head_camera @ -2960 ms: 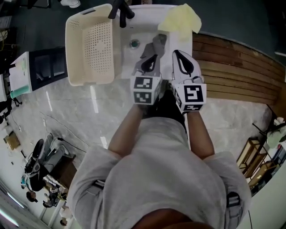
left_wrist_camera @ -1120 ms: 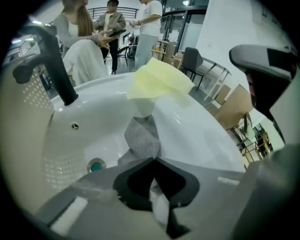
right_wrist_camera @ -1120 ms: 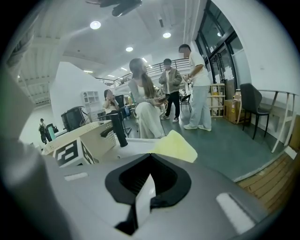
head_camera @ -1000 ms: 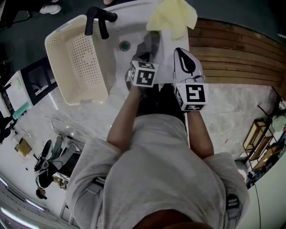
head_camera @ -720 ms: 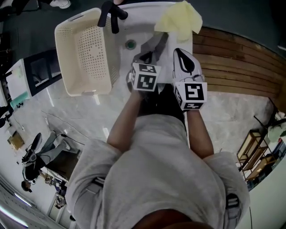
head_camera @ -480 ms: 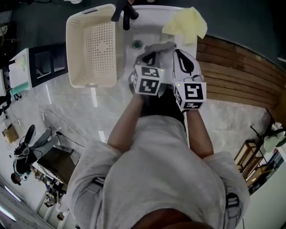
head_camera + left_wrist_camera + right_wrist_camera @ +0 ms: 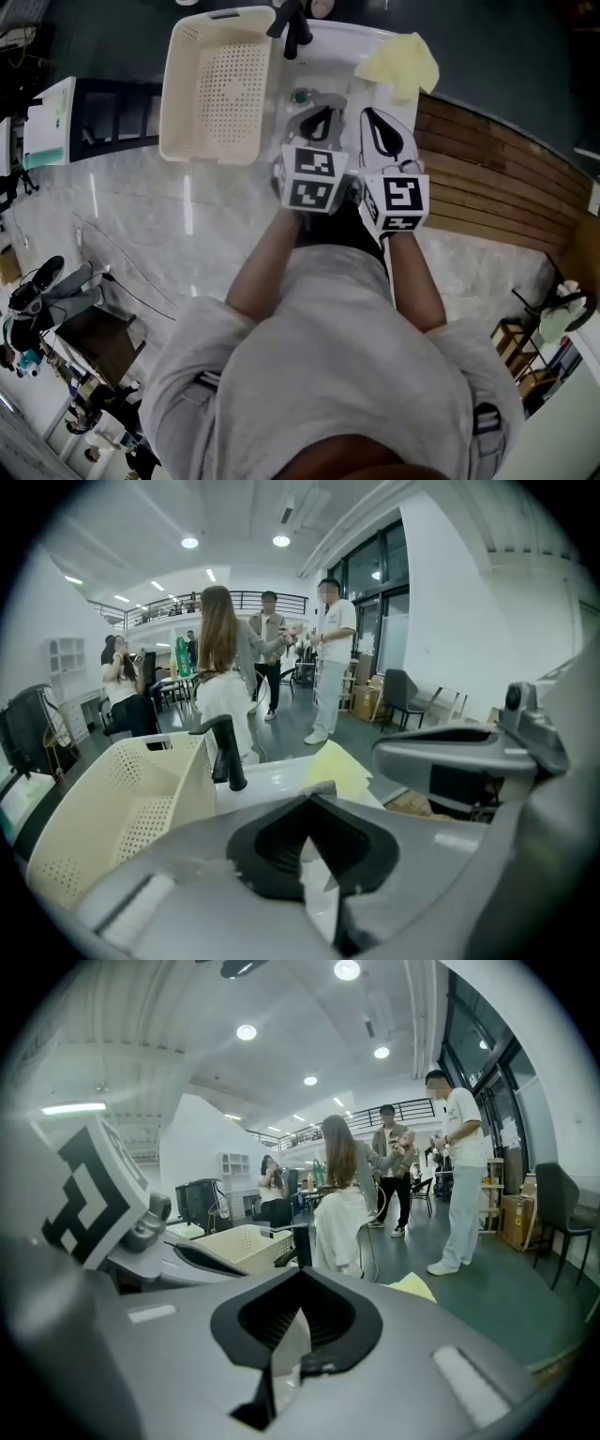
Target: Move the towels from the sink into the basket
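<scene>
A white sink (image 7: 342, 39) holds a grey towel (image 7: 330, 96) near its drain. A yellow towel (image 7: 398, 64) lies over the sink's right rim, also seen in the left gripper view (image 7: 333, 766). The cream perforated basket (image 7: 220, 84) stands empty to the left of the sink. My left gripper (image 7: 320, 107) is over the sink with its jaws together; a bit of grey cloth shows at its tip (image 7: 316, 794). My right gripper (image 7: 367, 112) hangs beside it, shut with nothing between its jaws (image 7: 302, 1269).
A black faucet (image 7: 291, 19) rises at the sink's back edge between basket and bowl. Wooden slats (image 7: 487, 178) lie to the right and a marble counter (image 7: 169, 234) to the left. Several people stand in the room beyond (image 7: 272, 658).
The left gripper, earlier tilted down into the sink, has come level beside the right one. The grey towel has bunched up at its tip. The right gripper has stayed put.
</scene>
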Available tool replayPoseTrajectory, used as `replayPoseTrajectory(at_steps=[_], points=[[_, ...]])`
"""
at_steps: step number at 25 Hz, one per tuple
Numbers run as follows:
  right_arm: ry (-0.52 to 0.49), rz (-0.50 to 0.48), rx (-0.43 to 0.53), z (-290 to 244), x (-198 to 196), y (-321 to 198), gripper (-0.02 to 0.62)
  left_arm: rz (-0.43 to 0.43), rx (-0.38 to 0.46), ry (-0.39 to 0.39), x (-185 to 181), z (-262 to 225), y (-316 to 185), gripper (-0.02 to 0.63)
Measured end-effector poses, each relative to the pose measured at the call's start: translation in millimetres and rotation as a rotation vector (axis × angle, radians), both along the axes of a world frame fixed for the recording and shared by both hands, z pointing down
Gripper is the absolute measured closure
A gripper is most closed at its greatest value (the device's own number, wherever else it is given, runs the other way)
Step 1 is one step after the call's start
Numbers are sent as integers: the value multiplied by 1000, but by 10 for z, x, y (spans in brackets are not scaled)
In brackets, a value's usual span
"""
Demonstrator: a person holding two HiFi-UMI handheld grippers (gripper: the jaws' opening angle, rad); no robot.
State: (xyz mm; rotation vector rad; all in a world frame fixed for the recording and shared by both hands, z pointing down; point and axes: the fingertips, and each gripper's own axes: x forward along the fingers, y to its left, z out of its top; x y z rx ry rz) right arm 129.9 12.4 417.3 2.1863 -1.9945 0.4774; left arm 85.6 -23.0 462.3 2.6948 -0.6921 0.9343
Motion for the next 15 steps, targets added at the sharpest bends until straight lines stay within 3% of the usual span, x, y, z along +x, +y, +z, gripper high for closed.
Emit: replayPoseTrajectory(at_steps=[15], points=[[39, -123, 75, -447, -451, -457, 589, -126, 108, 122, -420, -693, -377, 583]])
